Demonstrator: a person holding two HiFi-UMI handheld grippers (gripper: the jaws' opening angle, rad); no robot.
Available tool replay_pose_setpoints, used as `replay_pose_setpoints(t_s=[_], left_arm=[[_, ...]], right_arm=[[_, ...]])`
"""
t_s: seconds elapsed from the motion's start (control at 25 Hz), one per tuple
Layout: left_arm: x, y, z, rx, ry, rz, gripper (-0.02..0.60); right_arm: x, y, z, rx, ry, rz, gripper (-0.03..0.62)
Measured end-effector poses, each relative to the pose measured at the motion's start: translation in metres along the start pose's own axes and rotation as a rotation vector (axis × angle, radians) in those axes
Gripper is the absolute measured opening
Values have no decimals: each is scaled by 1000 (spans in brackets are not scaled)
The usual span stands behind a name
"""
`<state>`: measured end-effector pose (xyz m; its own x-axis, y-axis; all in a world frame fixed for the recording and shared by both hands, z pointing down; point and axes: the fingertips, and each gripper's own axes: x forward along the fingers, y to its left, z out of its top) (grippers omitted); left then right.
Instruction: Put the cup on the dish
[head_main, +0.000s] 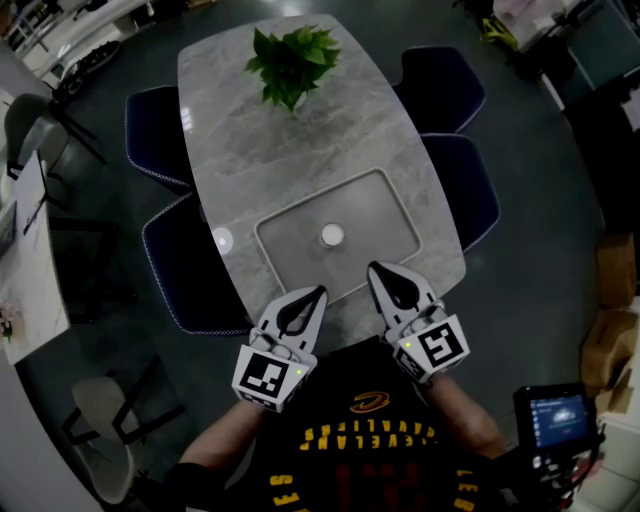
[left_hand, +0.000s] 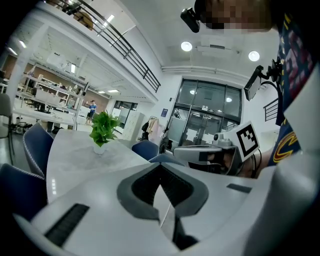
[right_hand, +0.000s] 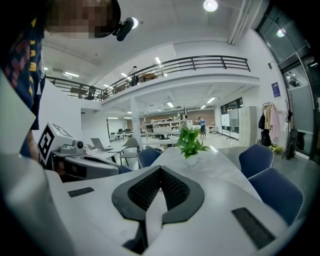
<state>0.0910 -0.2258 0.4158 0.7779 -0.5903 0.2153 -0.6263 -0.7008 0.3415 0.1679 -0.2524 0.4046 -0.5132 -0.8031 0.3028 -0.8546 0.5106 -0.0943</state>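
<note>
The small white round cup (head_main: 332, 236) sits in the middle of the flat grey rectangular dish (head_main: 385, 212) on the grey stone table (head_main: 240, 130). It lies just ahead, between the tips of the left gripper (head_main: 316, 296) and the right gripper (head_main: 377, 271). Both are closed and empty, and about equally near.

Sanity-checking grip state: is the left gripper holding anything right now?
No, the left gripper shows its jaws pressed together in its own view, with nothing between them.

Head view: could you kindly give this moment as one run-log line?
left gripper: shut, empty | right gripper: shut, empty | both: over near table edge | cup: on dish, apart from grippers
</note>
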Motion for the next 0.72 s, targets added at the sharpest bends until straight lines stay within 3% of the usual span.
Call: replay_pose_setpoints(t_s=[0.2,0.72], left_arm=[[-7,9,5,-28,-14,21,0],[26,-8,-15,40,73,9,0]], right_arm=[[7,6,-6,-24,23,6,6],[-5,-25,2,18,-10,1,6]])
